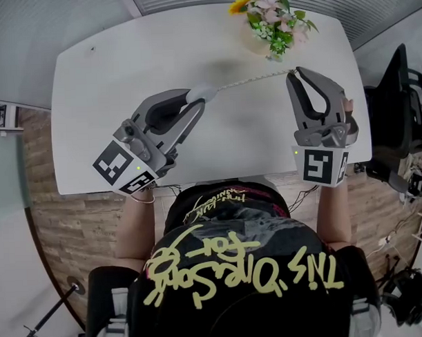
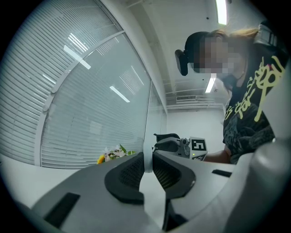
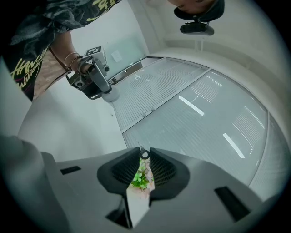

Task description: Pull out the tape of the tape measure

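Note:
Over the white table (image 1: 111, 78), my left gripper (image 1: 197, 98) is shut on the small white tape measure case (image 1: 204, 93). In the left gripper view the case (image 2: 147, 160) sits pinched between the pads. A thin pale tape (image 1: 253, 80) runs in the air from the case to my right gripper (image 1: 292, 73). That gripper is shut on the tape's end, where a small ring (image 3: 144, 154) shows at its tips (image 3: 144, 157). The right gripper view also shows the left gripper and the case (image 3: 110, 94) far off to the upper left.
A bunch of flowers (image 1: 271, 20) stands at the table's far edge, just beyond the right gripper. A black office chair (image 1: 395, 102) is off the table's right end. Window blinds (image 2: 91, 113) run behind the table. The person's torso is at the near edge.

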A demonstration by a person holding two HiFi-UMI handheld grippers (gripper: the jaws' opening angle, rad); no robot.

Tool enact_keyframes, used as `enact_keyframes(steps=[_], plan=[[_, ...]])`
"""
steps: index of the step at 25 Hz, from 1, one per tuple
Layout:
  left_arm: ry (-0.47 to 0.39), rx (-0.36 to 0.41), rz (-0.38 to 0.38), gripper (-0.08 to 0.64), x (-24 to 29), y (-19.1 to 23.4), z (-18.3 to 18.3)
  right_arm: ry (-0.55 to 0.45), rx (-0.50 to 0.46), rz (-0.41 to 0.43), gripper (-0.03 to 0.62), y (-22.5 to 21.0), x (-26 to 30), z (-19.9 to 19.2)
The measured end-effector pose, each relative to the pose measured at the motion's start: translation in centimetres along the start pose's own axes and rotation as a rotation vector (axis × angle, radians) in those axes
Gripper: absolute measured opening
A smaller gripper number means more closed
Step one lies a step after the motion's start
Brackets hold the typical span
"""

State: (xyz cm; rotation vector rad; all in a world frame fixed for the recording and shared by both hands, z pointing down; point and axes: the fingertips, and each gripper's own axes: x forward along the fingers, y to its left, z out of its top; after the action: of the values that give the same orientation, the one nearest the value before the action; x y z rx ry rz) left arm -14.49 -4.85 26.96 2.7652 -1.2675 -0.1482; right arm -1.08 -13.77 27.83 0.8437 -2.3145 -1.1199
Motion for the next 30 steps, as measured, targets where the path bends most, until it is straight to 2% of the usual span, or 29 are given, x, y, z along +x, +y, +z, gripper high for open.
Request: enact_keyframes(steps=[4,30], plan=[[-0.004,0.002,0.004,0.057,0.2,-0.3,0.2,-0.036,-0.010,0.014,0.072,0.2,0.1,0.8],[-0.010,-0.018,0.025,0.057,4.7,-1.7,-0.3,-0.097,-0.011,0.096,0.072,-0.1,-0.3,-0.6]])
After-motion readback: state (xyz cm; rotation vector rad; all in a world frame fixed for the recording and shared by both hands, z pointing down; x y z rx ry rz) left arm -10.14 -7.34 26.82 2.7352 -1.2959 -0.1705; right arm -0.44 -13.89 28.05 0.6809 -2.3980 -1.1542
